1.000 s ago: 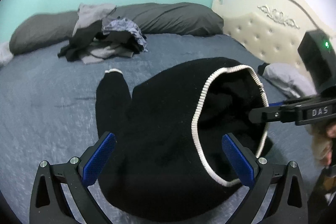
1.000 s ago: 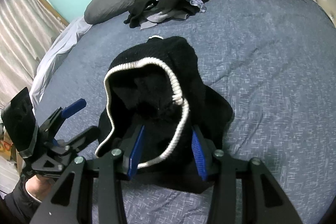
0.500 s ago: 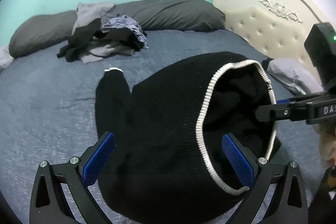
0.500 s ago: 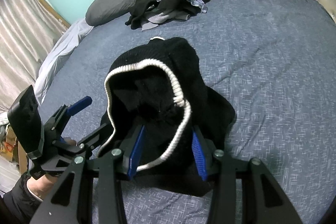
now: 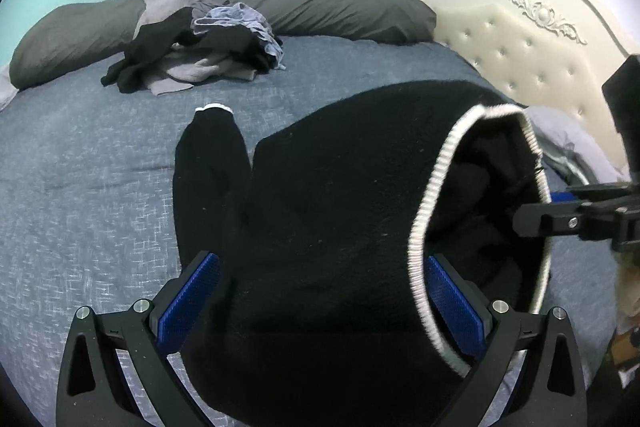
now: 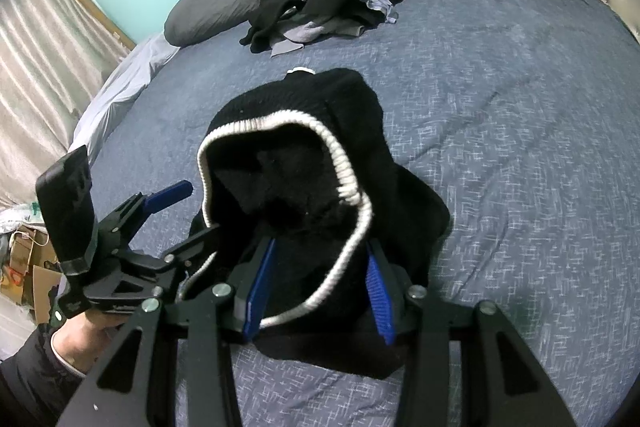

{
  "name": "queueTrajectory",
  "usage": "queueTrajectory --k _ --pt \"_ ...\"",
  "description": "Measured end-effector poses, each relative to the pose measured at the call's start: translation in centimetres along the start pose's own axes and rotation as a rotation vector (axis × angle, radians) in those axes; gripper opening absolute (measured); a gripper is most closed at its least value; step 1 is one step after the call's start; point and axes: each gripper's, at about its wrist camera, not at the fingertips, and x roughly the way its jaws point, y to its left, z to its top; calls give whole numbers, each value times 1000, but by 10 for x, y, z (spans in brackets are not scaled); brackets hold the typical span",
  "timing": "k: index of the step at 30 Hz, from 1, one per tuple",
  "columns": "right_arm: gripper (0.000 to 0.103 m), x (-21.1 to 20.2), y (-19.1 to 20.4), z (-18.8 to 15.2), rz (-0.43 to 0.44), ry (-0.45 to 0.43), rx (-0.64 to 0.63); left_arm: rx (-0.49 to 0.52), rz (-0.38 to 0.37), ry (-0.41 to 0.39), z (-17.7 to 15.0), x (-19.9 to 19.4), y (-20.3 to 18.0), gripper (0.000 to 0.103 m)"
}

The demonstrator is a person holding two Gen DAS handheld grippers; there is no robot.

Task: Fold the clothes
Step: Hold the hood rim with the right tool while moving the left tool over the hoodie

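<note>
A black sweater [image 5: 340, 187] [image 6: 352, 115] with a white ribbed hem [image 5: 436, 179] [image 6: 256, 125] lies on the blue-grey bed [image 5: 80, 187]. One sleeve with a white cuff [image 5: 212, 147] stretches away from me. My right gripper [image 6: 320, 247] [image 5: 538, 209] is shut on a bunch of fabric at the hem and holds it up, so the hem gapes like a hoop. My left gripper [image 5: 320, 305] [image 6: 200, 209] is open wide and straddles the sweater's body just beside the hem. One of its fingers reaches the hem's edge.
A pile of unfolded clothes [image 5: 200, 55] [image 6: 328, 7] lies at the far side against grey pillows [image 5: 340, 7]. A cream tufted headboard [image 5: 520, 47] stands to the right, with a pale cloth [image 5: 560, 131] below it. Cardboard boxes [image 6: 24, 259] sit off the bed's left edge.
My left gripper has come down and closer to the sweater, with its lower finger now at the raised hem. The right gripper has kept still with the hem in it.
</note>
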Motion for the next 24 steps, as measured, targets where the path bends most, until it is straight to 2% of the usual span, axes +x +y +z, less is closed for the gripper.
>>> queueTrajectory --k 10,24 --pt "45 4 1 0 -3 2 -14 85 48 20 -4 16 -10 103" --pt "45 8 0 0 -2 11 -18 67 43 5 -5 26 -9 103"
